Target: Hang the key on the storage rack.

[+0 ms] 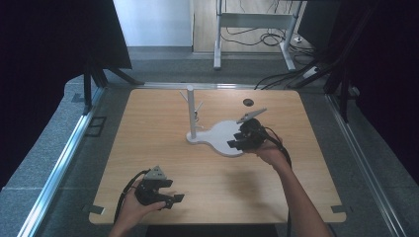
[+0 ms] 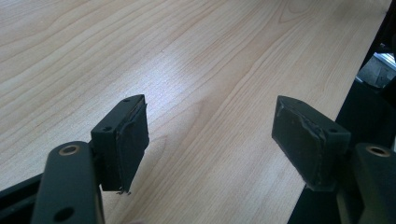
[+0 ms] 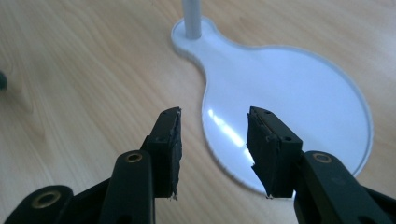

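A white stand rests mid-table: a thin upright post with short side branches, on a flat base that widens into a round dish. My right gripper hovers low at the dish's near edge, jaws open and empty. In the right gripper view its gripper frames the dish's rim, with the post beyond. My left gripper lies near the table's front left, held in a hand. It stands wide open over bare wood, nothing between the pads.
A small black round disc lies on the wooden table behind the stand. The table's edge runs just past the left gripper's right jaw. Metal rails and grey carpet flank the table; dark curtains hang on both sides.
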